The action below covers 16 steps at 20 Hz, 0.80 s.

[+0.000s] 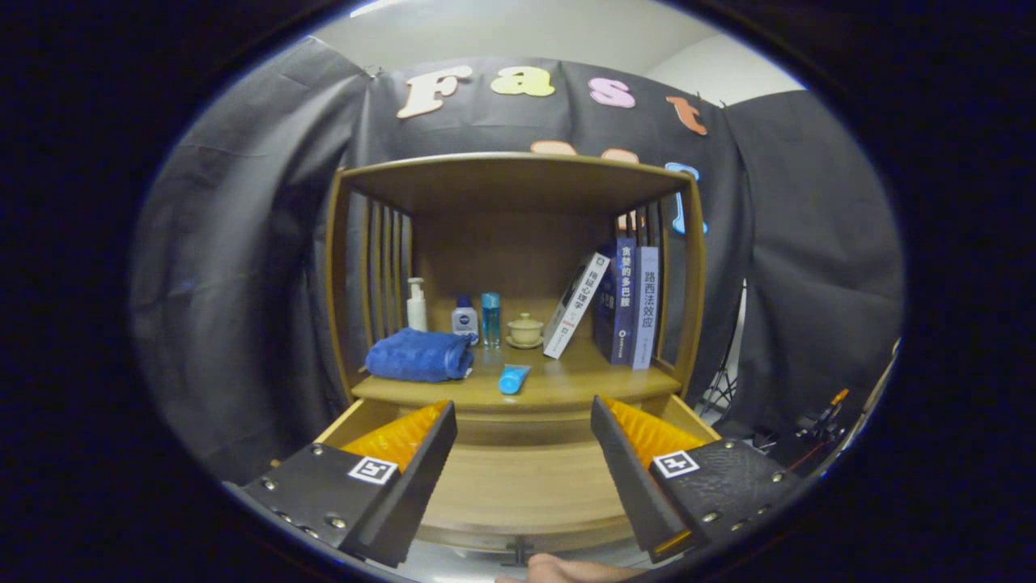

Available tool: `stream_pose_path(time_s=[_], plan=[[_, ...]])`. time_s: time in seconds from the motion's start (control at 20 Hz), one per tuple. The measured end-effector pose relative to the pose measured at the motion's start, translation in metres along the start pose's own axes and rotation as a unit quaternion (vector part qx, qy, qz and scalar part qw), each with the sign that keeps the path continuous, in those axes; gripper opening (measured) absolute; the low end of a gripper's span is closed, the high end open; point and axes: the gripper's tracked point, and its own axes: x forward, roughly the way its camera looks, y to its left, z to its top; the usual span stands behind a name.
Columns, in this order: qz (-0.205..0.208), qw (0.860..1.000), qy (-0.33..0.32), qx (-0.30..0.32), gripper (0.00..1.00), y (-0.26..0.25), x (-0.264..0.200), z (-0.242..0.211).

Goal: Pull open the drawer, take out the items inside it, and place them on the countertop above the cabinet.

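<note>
My gripper (522,421) is open, its two fingers spread wide with nothing between them. Below and between the fingers lies the pulled-out wooden drawer (518,490), whose visible bottom is bare. Just beyond the fingertips runs the countertop (566,385) of the wooden cabinet. A blue tube (513,378) lies near the countertop's front edge. A folded blue towel (419,355) rests to its left.
At the back of the countertop stand a white pump bottle (416,305), a small white-and-blue bottle (464,318), a blue bottle (490,319) and a lidded cup (525,330). Three books (623,304) lean on the right. A hand (566,569) shows under the drawer front.
</note>
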Motion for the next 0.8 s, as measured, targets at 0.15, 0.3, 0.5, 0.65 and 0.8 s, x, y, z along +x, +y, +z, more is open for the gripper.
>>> stream_pose_path(time_s=[0.15, 0.3, 0.5, 0.65, 0.8], plan=[[0.004, 1.000, 0.006, -0.005, 0.99, -0.006, -0.025, -0.016], [0.013, 1.000, 0.016, 0.008, 0.99, -0.011, -0.042, -0.032], [0.016, 1.000, 0.018, 0.007, 0.99, -0.022, -0.049, -0.054], [0.023, 0.999, 0.021, 0.024, 0.99, -0.022, -0.053, -0.076], [0.017, 0.998, 0.049, 0.024, 0.99, -0.028, -0.046, -0.117]])
